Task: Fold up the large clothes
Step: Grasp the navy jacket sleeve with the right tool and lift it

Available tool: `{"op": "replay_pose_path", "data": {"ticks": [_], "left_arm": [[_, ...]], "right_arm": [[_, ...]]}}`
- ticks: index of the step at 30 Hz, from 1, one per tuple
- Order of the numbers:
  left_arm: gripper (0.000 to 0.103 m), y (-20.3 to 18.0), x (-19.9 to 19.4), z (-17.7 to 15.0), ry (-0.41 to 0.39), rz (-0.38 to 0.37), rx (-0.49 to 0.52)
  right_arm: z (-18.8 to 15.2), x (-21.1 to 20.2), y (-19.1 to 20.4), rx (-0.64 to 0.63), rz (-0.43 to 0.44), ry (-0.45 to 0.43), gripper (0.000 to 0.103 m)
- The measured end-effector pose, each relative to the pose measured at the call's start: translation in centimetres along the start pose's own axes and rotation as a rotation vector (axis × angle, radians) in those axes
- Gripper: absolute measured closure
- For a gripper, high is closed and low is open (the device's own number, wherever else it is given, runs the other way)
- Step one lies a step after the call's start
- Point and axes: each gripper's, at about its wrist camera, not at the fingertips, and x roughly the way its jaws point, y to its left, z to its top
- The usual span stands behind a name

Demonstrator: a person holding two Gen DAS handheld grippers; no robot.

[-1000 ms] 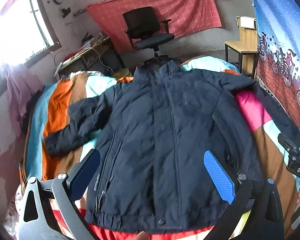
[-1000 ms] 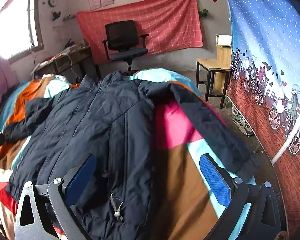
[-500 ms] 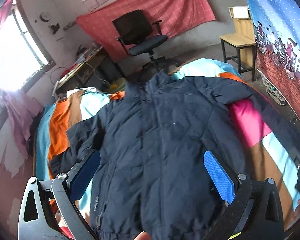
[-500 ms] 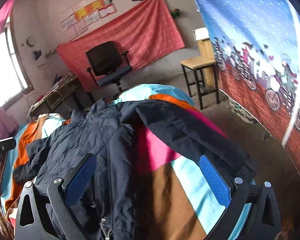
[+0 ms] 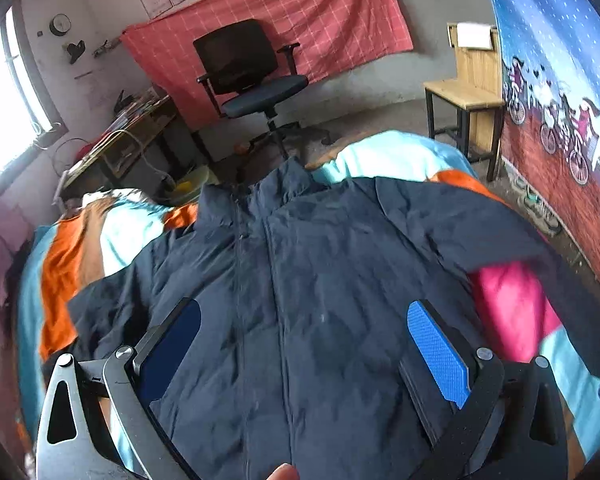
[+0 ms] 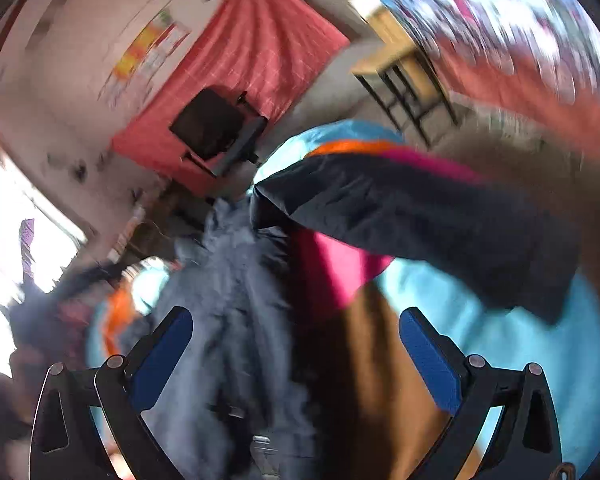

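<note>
A large navy padded jacket lies front up on the striped bedspread, collar toward the far end, zip closed. Its sleeves spread to each side. My left gripper hovers open over the jacket's chest, nothing between its blue pads. In the right wrist view, which is tilted and blurred, the jacket body is at the left and its right sleeve stretches across the bed toward the right edge. My right gripper is open above the bedspread between body and sleeve.
A black office chair stands beyond the bed's far end, a cluttered desk at left under a window, a wooden chair at right. A printed blue and red curtain hangs close along the bed's right side.
Both grippers moved forward along the bed toward the collar. The right gripper has also rolled sideways and swings fast, blurring its view. Both stay open.
</note>
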Motion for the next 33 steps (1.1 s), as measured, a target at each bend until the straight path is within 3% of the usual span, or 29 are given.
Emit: {"op": "replay_pose_path", "data": {"ticks": [4, 8, 14, 18, 21, 23, 26, 29, 33], "left_arm": [[0.001, 0.7, 3.9, 0.4, -0.008, -0.059, 0.001], [0.001, 1.0, 8.6, 1.3, 0.038, -0.148, -0.036], [0.001, 0.5, 13.9, 2.8, 0.090, -0.302, -0.092], [0.001, -1.4, 15.9, 3.9, 0.060, -0.378, -0.047], [0.001, -2.9, 17.6, 4.1, 0.059, -0.417, -0.021], [0.001, -3.5, 19.1, 3.8, 0.076, -0.435, -0.020], [0.001, -4.0, 21.2, 3.1, 0.119, -0.456, -0.053], [0.001, -4.3, 21.7, 2.7, 0.114, -0.453, -0.043], [0.001, -4.8, 21.8, 2.0, 0.102, -0.429, -0.019]], "right_arm": [[0.5, 0.1, -1.6, 0.183, -0.007, -0.061, 0.000], [1.5, 0.4, -3.8, 0.398, -0.053, -0.115, 0.000], [2.8, 2.5, -7.7, 0.736, -0.100, -0.092, 0.000], [4.8, 2.8, -7.5, 0.689, -0.221, -0.145, 0.004], [5.5, 2.9, -8.2, 0.735, -0.284, -0.174, 0.026], [5.6, 2.9, -8.1, 0.742, -0.346, -0.199, 0.055], [5.1, 3.0, -7.8, 0.733, -0.419, -0.238, 0.078], [6.2, 2.5, -5.6, 0.617, -0.495, -0.280, 0.088], [8.9, 1.5, -0.9, 0.376, -0.568, -0.340, 0.091]]}}
